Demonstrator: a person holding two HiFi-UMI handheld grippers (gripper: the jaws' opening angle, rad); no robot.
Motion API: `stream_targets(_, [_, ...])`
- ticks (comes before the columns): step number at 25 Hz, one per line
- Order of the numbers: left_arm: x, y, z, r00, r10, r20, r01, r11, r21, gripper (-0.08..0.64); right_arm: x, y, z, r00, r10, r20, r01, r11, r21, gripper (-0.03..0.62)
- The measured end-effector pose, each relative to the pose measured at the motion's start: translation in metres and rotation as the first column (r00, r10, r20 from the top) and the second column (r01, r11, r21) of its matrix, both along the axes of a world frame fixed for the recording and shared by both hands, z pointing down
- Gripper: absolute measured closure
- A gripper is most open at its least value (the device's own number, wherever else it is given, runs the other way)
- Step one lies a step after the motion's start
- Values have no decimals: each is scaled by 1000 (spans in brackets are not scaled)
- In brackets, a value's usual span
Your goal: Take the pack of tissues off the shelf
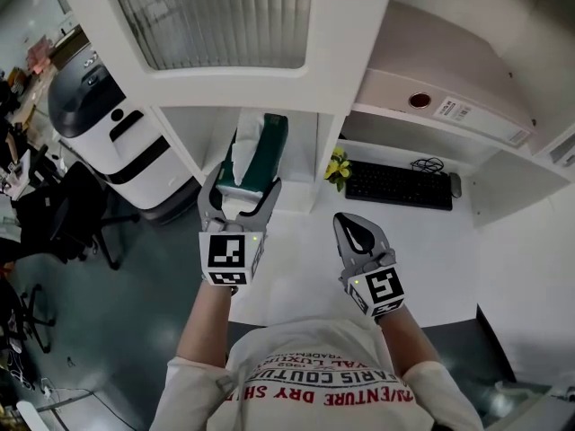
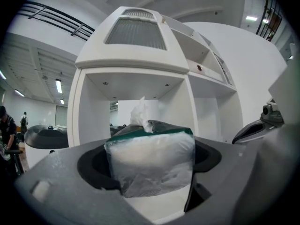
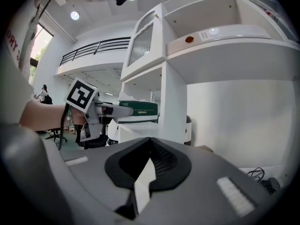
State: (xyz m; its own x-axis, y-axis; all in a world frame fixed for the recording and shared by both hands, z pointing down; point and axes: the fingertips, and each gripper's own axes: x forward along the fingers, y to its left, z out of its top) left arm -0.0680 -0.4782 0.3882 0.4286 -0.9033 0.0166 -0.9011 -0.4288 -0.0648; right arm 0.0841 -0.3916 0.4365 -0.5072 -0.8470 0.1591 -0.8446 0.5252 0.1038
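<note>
The person stands before the white shelf [image 1: 334, 92] with a gripper in each hand, and the task looks to me about half done. The left gripper [image 1: 244, 183] reaches to the mouth of the low open compartment, and its two jaws are clamped on the pack of tissues [image 1: 262, 144], one jaw on each side. In the left gripper view the clear wrapping fills the whole space between the jaws and looks a little squeezed. The pack has a green top and a white tissue [image 2: 139, 112] sticks up from it. It sits at the front of the compartment, between the two white uprights. I cannot tell if its bottom rests on the board or is lifted a little. So the grasp is made, in my judgement, but the taking off is not finished. What is left is to draw the pack out toward the person, free of the uprights, and away from the shelf. The right gripper [image 1: 350, 226] is held lower, over the white desk [image 1: 296, 272] and well apart from the pack; its jaws are together and hold nothing.
</note>
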Motion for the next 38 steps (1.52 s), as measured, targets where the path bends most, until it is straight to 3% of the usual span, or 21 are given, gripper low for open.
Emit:
stream_targets(9, [13, 77, 0, 990, 115, 84, -120, 992, 47, 129, 4, 36, -2, 1000, 12, 13, -13, 1000, 11, 591])
stream_targets(20, [51, 165, 24, 980, 196, 39, -195, 980, -25, 129, 21, 94, -11, 1000, -9, 21, 9, 1000, 11, 591])
stream_targets(27, [61, 194, 28, 982, 188, 12, -188, 981, -45, 129, 35, 121, -18, 1000, -9, 4, 9, 1000, 16, 591])
stream_targets(38, [46, 191, 11, 992, 125, -4, -125, 992, -28, 129, 31, 133, -25, 997, -73, 12, 72, 997, 40, 591])
